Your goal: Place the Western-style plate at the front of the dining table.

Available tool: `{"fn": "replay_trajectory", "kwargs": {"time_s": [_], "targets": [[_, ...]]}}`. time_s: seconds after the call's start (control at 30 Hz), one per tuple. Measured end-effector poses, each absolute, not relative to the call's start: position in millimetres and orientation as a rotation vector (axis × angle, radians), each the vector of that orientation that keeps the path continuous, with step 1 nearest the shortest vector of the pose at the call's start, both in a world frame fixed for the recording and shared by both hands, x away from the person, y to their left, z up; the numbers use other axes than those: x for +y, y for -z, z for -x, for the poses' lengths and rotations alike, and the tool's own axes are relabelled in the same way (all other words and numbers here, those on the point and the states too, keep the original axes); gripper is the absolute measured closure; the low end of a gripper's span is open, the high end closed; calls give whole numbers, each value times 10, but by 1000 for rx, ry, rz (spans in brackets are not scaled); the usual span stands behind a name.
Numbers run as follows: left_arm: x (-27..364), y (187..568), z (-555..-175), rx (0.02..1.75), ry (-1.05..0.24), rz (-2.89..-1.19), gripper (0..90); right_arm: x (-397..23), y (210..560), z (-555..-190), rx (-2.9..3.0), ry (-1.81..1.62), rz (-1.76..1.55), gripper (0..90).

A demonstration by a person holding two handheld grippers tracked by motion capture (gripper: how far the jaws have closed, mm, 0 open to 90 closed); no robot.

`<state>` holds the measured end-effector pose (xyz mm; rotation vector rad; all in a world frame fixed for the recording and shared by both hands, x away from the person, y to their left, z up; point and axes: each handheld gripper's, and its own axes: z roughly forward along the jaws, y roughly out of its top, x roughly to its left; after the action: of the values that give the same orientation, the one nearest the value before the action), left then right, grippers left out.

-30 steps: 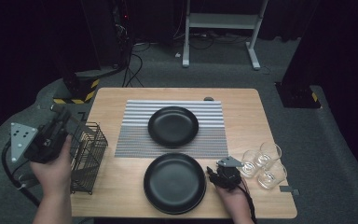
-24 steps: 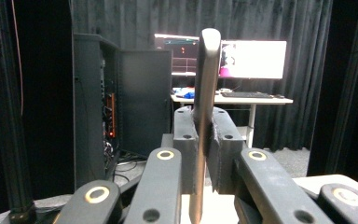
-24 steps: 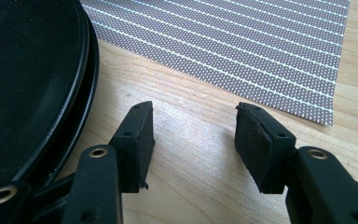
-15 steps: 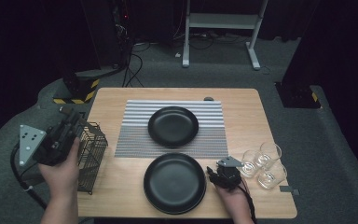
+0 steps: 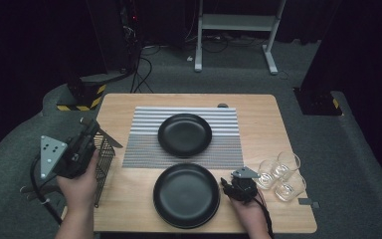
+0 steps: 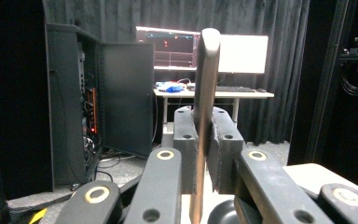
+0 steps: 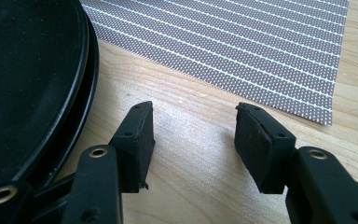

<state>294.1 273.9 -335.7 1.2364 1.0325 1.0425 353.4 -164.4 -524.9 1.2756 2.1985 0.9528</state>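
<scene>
My left gripper (image 5: 90, 130) hangs over the table's left edge, above a black wire basket (image 5: 105, 167). It is shut on a flat metal piece of cutlery (image 5: 108, 139), which rises as a narrow strip (image 6: 206, 79) between the pads in the left gripper view. My right gripper (image 5: 230, 186) rests low on the wood just right of the near black plate (image 5: 186, 195). Its jaws stand open over bare table (image 7: 193, 135), and the plate's rim (image 7: 81, 88) lies beside the left fingertip.
A second black plate (image 5: 185, 134) sits on a grey striped placemat (image 5: 144, 149), whose corner (image 7: 261, 51) lies ahead of the right jaws. Three clear glasses (image 5: 279, 173) stand at the table's right, behind the right hand. Dark floor surrounds the table (image 5: 258, 114).
My left hand has shifted right and slightly down with the cutlery, and now covers more of the wire basket's left side. The right gripper has stayed where it was.
</scene>
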Motion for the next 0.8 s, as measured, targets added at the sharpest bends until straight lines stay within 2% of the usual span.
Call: {"fn": "replay_trajectory", "kwargs": {"time_s": [0.33, 0.57, 0.8], "targets": [[2609, 3504, -3096, 1048, -1013, -1264, 832, -1665, 5219, -3532, 2189, -972, -1270, 556], [2576, 3528, -3128, 1054, -1006, -1275, 832, -1720, 5127, -3538, 2183, -984, -1231, 548], [2538, 3548, -3173, 1058, -993, -1289, 832, -1741, 5219, -3542, 2186, -965, -1212, 533]]}}
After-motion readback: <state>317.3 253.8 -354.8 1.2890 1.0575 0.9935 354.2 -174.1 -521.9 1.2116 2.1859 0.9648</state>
